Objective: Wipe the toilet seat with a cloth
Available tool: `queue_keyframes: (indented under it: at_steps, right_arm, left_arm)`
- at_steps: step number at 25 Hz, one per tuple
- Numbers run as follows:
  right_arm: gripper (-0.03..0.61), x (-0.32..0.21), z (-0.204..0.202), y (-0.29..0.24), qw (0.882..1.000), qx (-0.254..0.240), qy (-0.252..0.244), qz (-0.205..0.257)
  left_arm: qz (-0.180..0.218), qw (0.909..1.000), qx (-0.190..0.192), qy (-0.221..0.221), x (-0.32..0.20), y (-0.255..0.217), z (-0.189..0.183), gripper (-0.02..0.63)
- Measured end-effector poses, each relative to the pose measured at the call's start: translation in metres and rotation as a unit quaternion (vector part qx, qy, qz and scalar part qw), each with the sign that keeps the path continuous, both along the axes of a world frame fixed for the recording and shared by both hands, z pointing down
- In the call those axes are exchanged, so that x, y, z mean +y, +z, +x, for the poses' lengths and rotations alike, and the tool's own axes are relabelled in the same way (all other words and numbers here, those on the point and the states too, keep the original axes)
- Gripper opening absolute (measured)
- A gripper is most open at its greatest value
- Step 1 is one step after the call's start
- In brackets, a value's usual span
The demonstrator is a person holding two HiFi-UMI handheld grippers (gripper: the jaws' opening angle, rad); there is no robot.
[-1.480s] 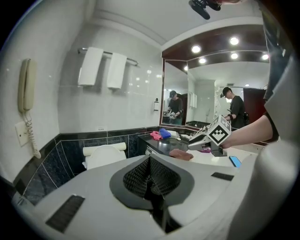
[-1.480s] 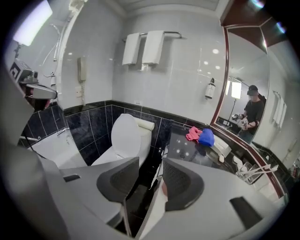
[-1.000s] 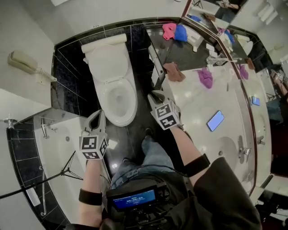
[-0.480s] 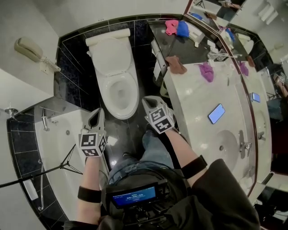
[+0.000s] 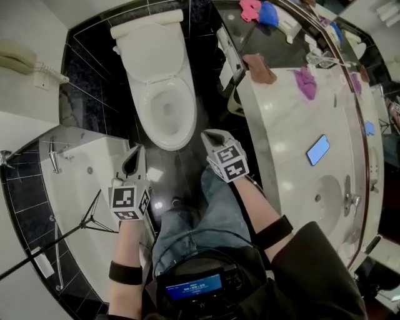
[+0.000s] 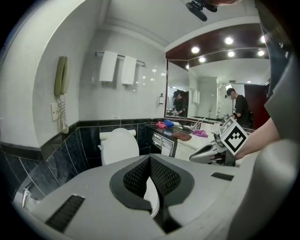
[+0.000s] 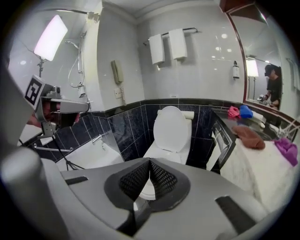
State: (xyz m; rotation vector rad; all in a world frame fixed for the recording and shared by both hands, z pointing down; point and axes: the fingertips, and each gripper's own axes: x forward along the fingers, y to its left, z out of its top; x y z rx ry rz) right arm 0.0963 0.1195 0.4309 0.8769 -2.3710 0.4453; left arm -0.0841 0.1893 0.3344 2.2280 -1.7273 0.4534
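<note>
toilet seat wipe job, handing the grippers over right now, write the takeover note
Left gripper: shut, empty, held in front of the toilet.
Right gripper: jaws have just been closing and are now shut, with nothing between them.
Toilet seat: down, lid up; neither gripper touches it.
Cloths: brown cloth and purple cloth lie on the counter; pink cloth and blue cloth farther back.
Done: nothing yet, no cloth in hand.
Left: pick up a cloth, then wipe the seat.
</note>
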Motion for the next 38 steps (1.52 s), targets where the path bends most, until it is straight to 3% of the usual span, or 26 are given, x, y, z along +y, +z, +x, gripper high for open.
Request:
queue_keyframes:
  at_steps: [6, 11, 17, 21, 27, 32, 38]
  right_arm:
    - [0.047, -0.020, -0.006, 0.121, 0.994, -0.048, 0.070, -0.067]
    - [0.188, -0.019, -0.027, 0.228, 0.983, -0.089, 0.077, -0.142]
    - [0.222, -0.025, -0.039, 0.335, 0.966, -0.127, 0.104, -0.201]
    - [0.224, -0.031, -0.038, 0.390, 0.943, -0.169, 0.152, -0.243]
    - [0.224, -0.042, -0.041, 0.437, 0.887, -0.255, 0.237, -0.303]
    - [0.224, -0.048, -0.045, 0.460, 0.861, -0.283, 0.262, -0.330]
    - [0.201, -0.050, -0.043, 0.464, 0.838, -0.298, 0.295, -0.348]
  left_arm:
    - [-0.010, 0.9992, -0.034, 0.018, -0.009, 0.099, -0.007, 0.003]
    - [-0.036, 0.9990, -0.025, 0.005, -0.004, 0.192, -0.019, 0.003]
    - [-0.041, 0.9988, -0.025, -0.005, -0.012, 0.272, -0.019, 0.003]
    - [-0.051, 0.9983, -0.026, 0.001, -0.019, 0.317, -0.011, 0.003]
    - [-0.072, 0.9968, -0.033, 0.007, -0.027, 0.356, 0.000, 0.003]
    - [-0.084, 0.9960, -0.029, 0.007, -0.031, 0.381, 0.003, 0.003]
    - [-0.094, 0.9954, -0.021, 0.001, -0.032, 0.396, 0.001, 0.003]
